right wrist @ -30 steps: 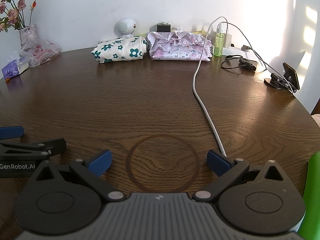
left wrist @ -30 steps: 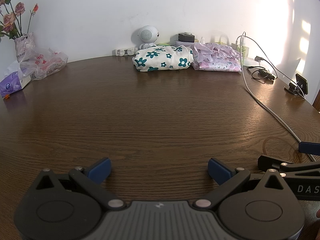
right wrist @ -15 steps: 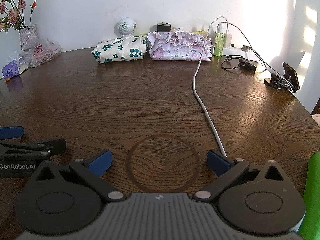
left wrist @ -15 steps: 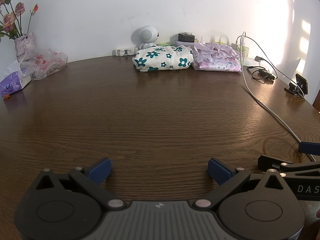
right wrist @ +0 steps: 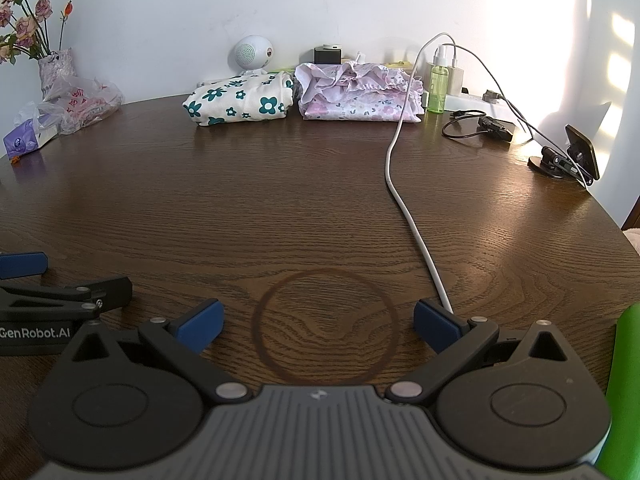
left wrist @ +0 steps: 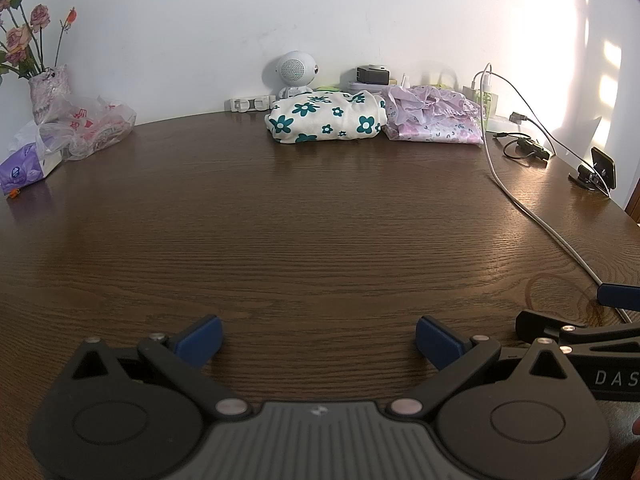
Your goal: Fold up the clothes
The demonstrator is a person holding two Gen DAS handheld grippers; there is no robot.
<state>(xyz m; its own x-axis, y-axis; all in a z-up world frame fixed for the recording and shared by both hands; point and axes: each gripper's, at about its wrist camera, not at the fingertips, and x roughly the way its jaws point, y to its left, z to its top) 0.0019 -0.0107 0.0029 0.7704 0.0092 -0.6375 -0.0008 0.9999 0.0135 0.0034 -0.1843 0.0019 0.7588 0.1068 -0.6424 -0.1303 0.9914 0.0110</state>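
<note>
Two folded garments lie side by side at the far edge of the brown wooden table (left wrist: 320, 220): a white one with teal flowers (left wrist: 326, 122) (right wrist: 240, 102) and a pink frilled one (left wrist: 434, 124) (right wrist: 360, 94). My left gripper (left wrist: 318, 338) is open and empty, low over the table's near edge. My right gripper (right wrist: 318, 330) is open and empty beside it, over a dark ring mark (right wrist: 324, 326). Each gripper shows at the edge of the other's view.
A white cable (right wrist: 404, 200) runs from the charger across the table's right side. A green bottle (right wrist: 438, 84), a phone on a stand (right wrist: 576, 156), a round white speaker (left wrist: 296, 70), a vase of flowers (left wrist: 44, 88), a plastic bag (left wrist: 88, 126) and a tissue pack (left wrist: 24, 168) line the back and sides.
</note>
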